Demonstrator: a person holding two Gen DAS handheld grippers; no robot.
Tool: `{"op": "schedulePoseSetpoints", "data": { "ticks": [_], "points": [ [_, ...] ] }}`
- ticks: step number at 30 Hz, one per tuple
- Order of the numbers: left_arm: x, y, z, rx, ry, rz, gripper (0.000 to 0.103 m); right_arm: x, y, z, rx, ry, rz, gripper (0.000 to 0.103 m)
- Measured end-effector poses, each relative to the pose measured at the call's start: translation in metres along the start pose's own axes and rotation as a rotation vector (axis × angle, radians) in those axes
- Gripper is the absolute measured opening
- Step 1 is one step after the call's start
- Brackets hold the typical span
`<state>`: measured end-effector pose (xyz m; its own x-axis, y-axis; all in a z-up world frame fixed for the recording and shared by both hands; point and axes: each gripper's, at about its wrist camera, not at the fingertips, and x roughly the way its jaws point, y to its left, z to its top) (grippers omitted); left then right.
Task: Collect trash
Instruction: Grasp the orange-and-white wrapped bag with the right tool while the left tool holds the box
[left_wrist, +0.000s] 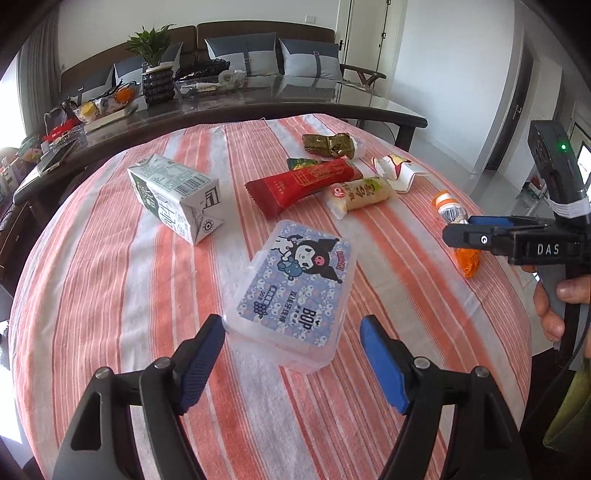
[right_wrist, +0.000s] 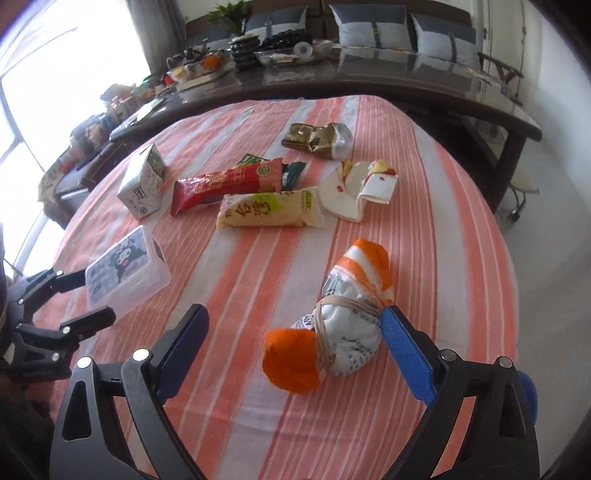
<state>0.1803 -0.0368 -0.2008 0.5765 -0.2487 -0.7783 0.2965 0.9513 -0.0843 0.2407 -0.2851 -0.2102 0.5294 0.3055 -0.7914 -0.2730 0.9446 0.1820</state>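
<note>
Lying scattered over a striped cloth (left_wrist: 110, 295): the trash. Nearest the right gripper (right_wrist: 295, 339), an orange-and-white wrapper bundle (right_wrist: 343, 314) bound with a rubber band sits on the cloth between the spread jaws. The right-hand blue pad (right_wrist: 406, 358) is at or just beside the bundle's side; contact cannot be told. The other pad stands well clear, so nothing is clamped.

Left gripper (left_wrist: 293, 339): jaws parted, a clear plastic box (left_wrist: 291, 291) with a cartoon sticker on its lid resting on the cloth ahead of them. Its near end lies between the pad tips. One pad sits close to the box's corner, the other apart from it. No grip.

Farther out, toward the middle of the cloth:
- milk carton (left_wrist: 177, 195) on its side, left of the box
- red snack packet (left_wrist: 299, 184), with a small green packet (left_wrist: 301, 162) partly under it
- beige snack packet (left_wrist: 360, 195) just beside the red one
- crumpled gold foil wrapper (left_wrist: 328, 144) beyond them
- crushed white paper carton (left_wrist: 397, 171) to the right

A hand (left_wrist: 557, 306) holds the right gripper's handle at the frame edge. Behind the cloth, a dark glass-topped table (left_wrist: 295, 99) carries a potted plant (left_wrist: 155, 62) and fruit dishes; a sofa with cushions (left_wrist: 258, 51) stands at the back wall.
</note>
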Motion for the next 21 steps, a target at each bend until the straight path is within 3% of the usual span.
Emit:
{"op": "schedulePoseSetpoints", "data": {
  "ticks": [3,5,9,14,17,21],
  "points": [
    [0.008,-0.006,-0.002,0.017,0.02,0.036,0.078,0.008,-0.014,-0.001,0.134,-0.015,0.046,0.099],
    [0.006,-0.007,-0.005,0.016,0.021,0.038,0.078,0.014,-0.017,-0.002,0.148,0.013,0.028,0.099],
    [0.0,0.0,-0.013,-0.011,0.033,0.017,0.078,0.01,-0.02,-0.009,0.059,0.056,-0.011,0.097],
    [-0.011,0.006,-0.014,-0.021,0.026,-0.006,0.078,0.003,-0.023,-0.029,-0.053,0.099,-0.145,0.097],
    [-0.009,0.002,-0.007,0.007,0.029,-0.032,0.078,-0.01,-0.028,-0.034,-0.05,0.06,-0.098,0.097],
    [0.003,-0.005,0.006,0.057,0.038,-0.006,0.078,-0.019,-0.028,-0.031,-0.024,0.008,-0.045,0.097]
  ]
}}
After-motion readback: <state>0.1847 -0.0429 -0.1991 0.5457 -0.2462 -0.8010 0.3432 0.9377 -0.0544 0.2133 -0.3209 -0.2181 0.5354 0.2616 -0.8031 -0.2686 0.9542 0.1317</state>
